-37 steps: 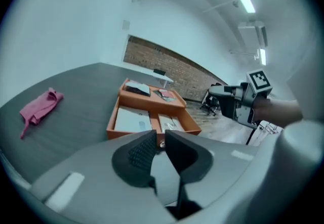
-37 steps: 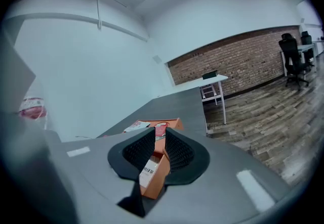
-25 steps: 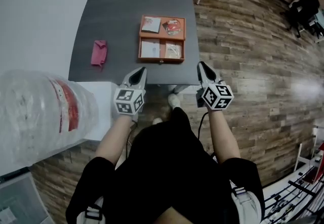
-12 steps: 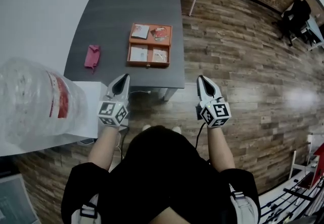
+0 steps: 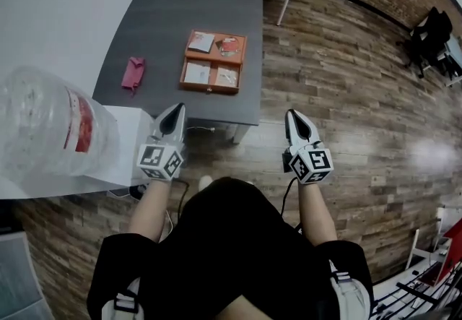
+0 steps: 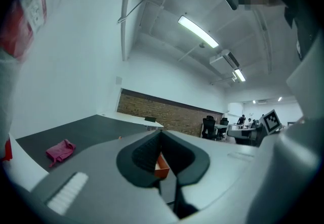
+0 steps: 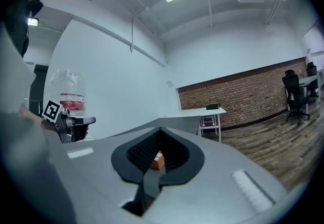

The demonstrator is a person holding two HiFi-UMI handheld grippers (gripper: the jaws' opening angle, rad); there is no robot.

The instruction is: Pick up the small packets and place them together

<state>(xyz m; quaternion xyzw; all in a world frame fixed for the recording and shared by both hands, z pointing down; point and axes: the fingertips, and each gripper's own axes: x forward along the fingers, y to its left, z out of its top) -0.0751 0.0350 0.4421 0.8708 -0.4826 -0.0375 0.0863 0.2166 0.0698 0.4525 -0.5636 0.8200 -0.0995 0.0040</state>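
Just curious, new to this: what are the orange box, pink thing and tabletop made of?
Orange box: maybe matte plastic or painted wood; stiff dividers, even colour. Pink thing: soft cloth, it lies crumpled. Tabletop: likely dark grey matte laminate; flat, no glare.

Orange tray (image 5: 193, 83), dark grey bench (image 5: 180, 8), pink cloth (image 5: 133, 73) ahead-left of left gripper (image 5: 176, 110); brown plank floor (image 5: 339, 80).

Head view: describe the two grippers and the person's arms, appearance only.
The left gripper and the right gripper are both light grey and taper to a point, with black inner pads. Each carries a white cube printed with black square markers. A black cable trails from the right one. The person wears a black short-sleeved top.
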